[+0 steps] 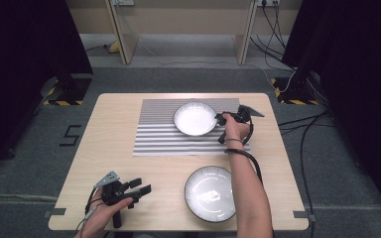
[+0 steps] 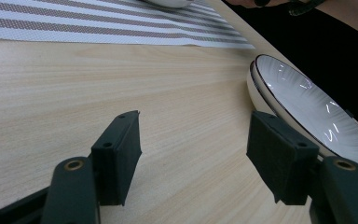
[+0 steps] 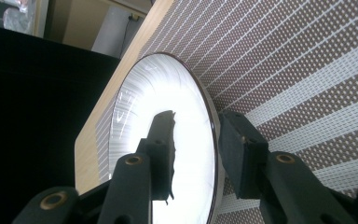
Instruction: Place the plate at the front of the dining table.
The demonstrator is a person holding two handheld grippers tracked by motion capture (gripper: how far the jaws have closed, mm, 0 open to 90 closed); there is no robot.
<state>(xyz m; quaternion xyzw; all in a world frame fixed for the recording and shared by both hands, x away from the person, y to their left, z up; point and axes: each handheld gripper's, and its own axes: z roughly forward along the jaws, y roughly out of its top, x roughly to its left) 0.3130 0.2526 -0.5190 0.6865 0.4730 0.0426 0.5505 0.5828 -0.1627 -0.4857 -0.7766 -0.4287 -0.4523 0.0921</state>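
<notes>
A white ribbed plate [image 1: 195, 118] with a thin dark rim is seen on the striped placemat [image 1: 154, 134] in the far half of the wooden table [image 1: 114, 163], and its right edge is straddled by the right gripper [image 1: 222, 119].

Nearest the person, at the front left corner of the table, the left gripper [image 1: 141, 187] is held low over the bare wood. In the left gripper view its jaws are spread wide apart with nothing between them. Just to its right, near the front edge, a second white plate [image 1: 210, 193] is set on the wood, its rim seen close beside one black jaw in that view but not touched by it.

Farther off, the right forearm is stretched past this second plate toward the mat. In the right gripper view one jaw is placed over the plate's inner face and the other outside its rim, over the mat; a gap is seen between the pads and the rim, so the plate is not clamped.
</notes>
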